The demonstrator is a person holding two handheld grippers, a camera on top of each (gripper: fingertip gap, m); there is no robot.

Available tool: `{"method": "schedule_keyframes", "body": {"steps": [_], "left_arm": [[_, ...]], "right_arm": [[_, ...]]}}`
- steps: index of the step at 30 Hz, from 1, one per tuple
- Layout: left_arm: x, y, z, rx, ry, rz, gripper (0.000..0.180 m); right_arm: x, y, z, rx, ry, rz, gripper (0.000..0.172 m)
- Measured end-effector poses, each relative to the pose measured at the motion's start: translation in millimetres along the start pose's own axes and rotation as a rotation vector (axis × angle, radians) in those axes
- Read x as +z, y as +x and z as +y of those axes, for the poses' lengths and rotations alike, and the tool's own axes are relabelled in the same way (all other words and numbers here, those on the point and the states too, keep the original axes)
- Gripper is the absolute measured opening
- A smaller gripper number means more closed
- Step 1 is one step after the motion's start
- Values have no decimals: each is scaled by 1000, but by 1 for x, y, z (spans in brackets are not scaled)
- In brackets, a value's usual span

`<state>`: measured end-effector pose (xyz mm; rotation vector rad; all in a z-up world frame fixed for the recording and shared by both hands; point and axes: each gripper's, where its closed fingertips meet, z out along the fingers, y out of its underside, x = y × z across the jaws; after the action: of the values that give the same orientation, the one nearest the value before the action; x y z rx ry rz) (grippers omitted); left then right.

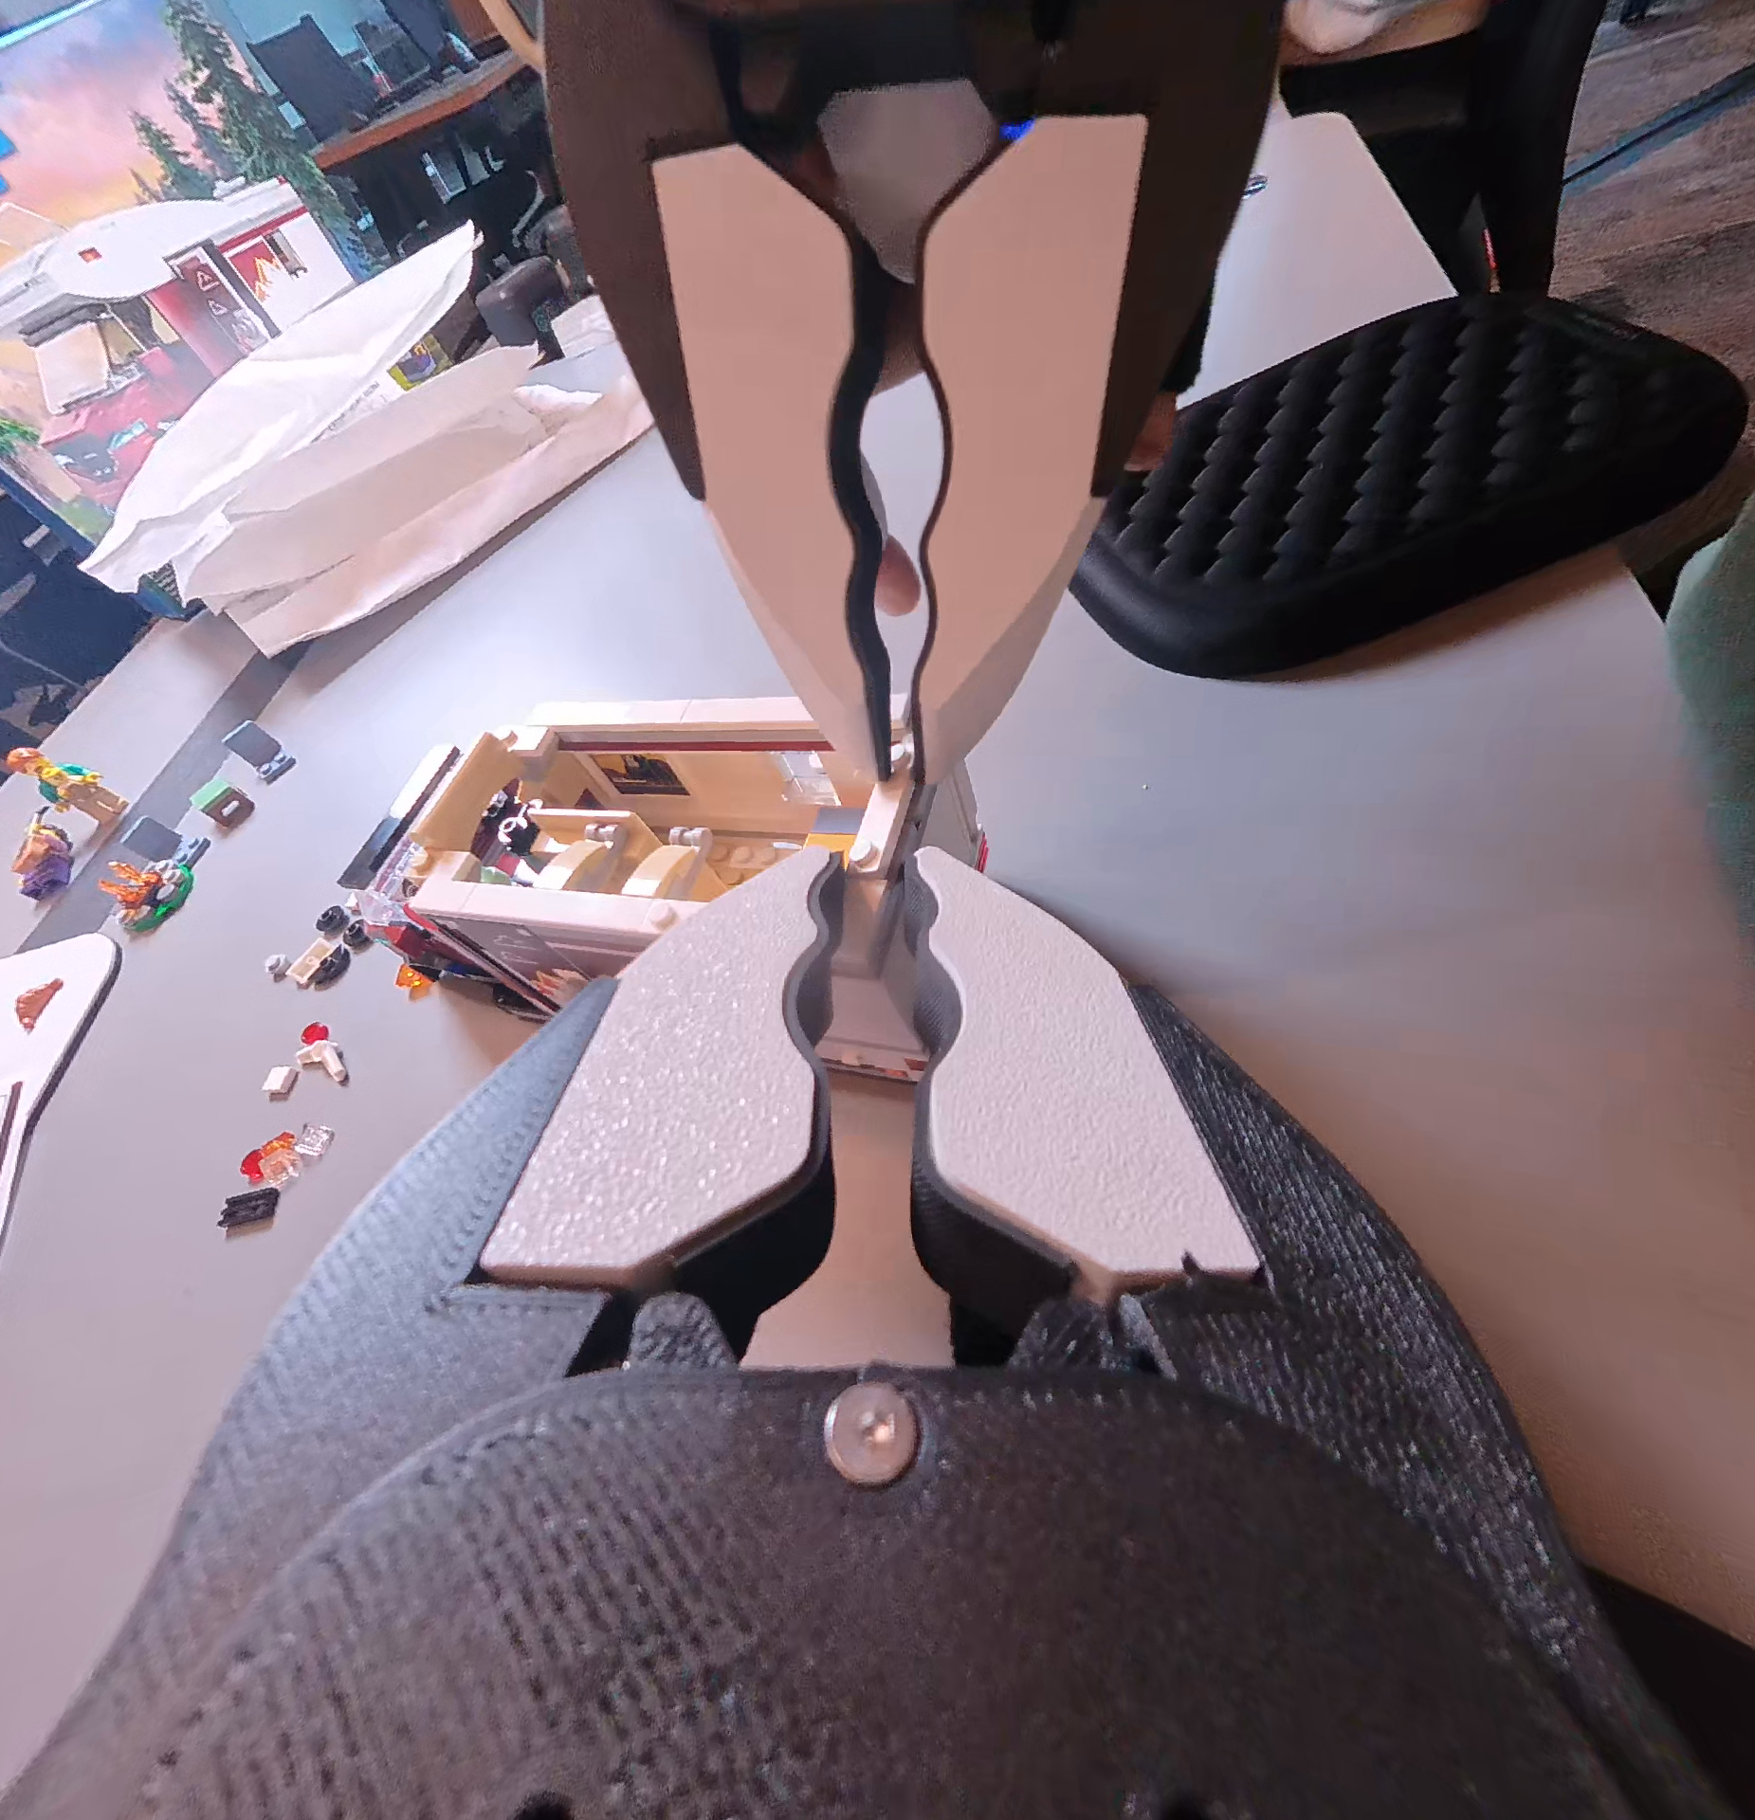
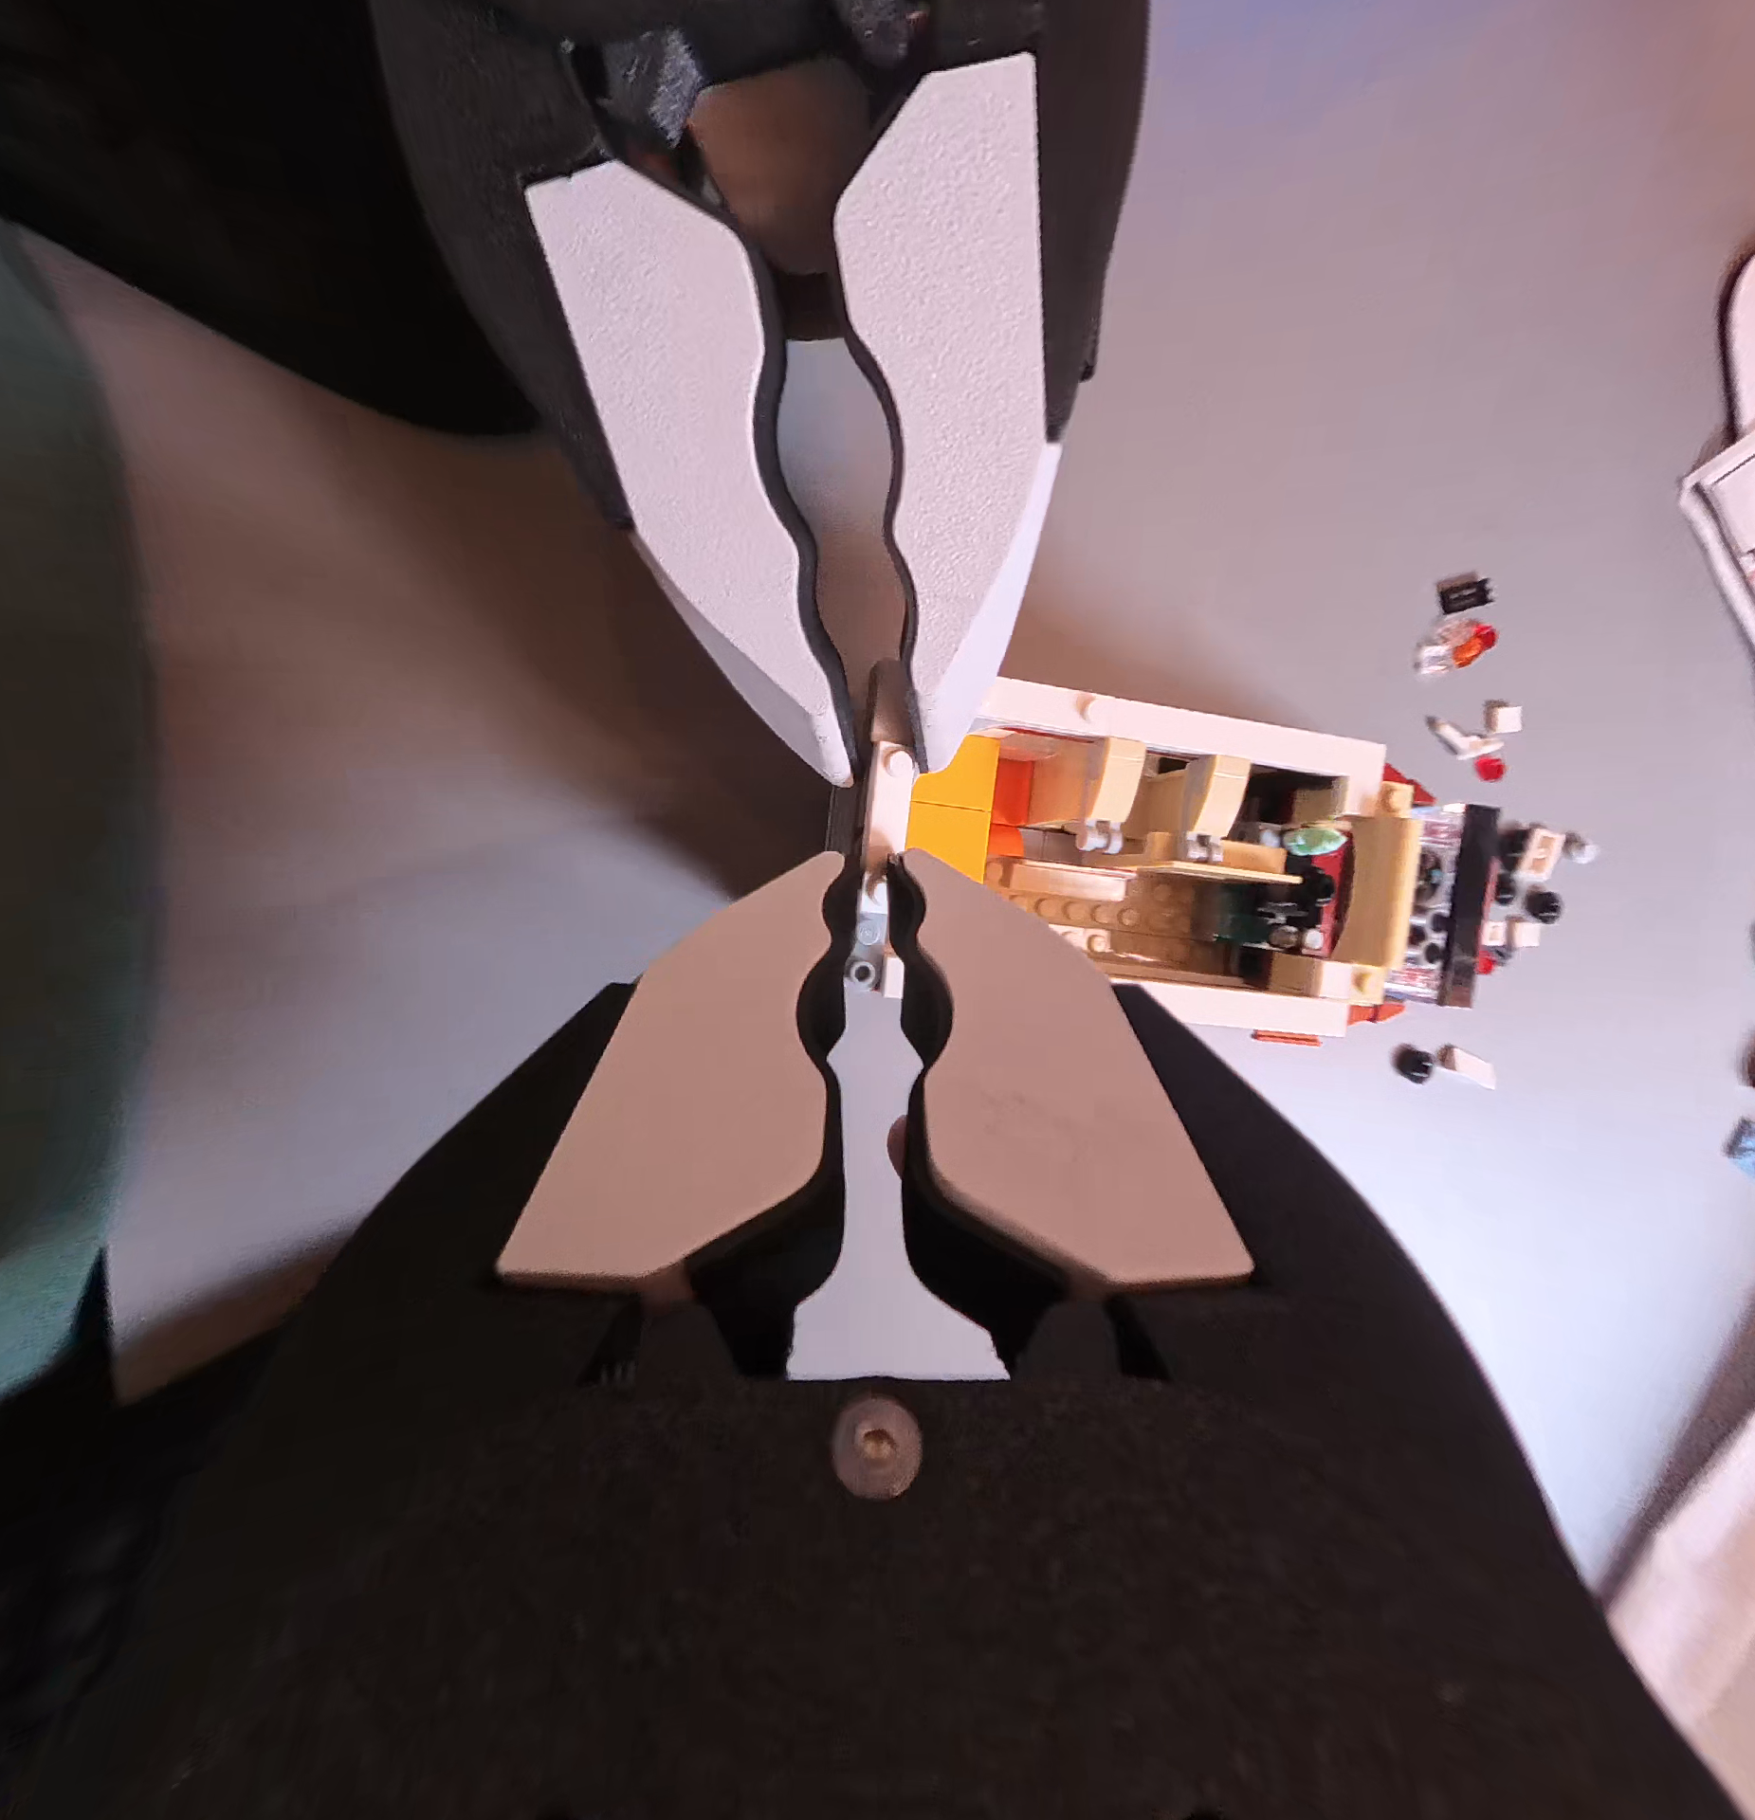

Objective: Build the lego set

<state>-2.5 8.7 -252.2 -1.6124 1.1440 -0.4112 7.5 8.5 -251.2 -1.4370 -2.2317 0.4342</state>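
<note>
Left fingers: nearly closed, clamping the toy camper's rear wall.
Right fingers: nearly closed, gripping that wall's opposite end.
Surface: loose bricks.

Glossy plastic brick camper, matt smooth table, crinkly white paper, probably rubbery-looking chair seat.

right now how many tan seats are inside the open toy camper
2. Both tan seats stand side by side along one wall of the brick camper, between the yellow block and the windscreen end. Others may be hidden behind the tongs.
</note>
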Motion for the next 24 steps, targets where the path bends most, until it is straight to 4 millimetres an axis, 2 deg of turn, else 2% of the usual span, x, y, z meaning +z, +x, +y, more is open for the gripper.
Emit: {"method": "schedule_keyframes", "body": {"steps": [1, 8, 17, 24], "left_arm": [[0, 0, 0, -9, 2, 3, 11], [-4, 1, -7, -173, 62, 80, 14], [-1, 2, -4, -122, 20, 57, 9], [0, 4, -4, -105, 12, 53, 8]], "right_arm": [[0, 0, 0, -26, -6, 23, 5], [1, -2, -1, -123, -12, 119, 5], [1, -3, -1, -311, 14, 265, 5], [0, -5, 0, -355, 6, 310, 5]]}}
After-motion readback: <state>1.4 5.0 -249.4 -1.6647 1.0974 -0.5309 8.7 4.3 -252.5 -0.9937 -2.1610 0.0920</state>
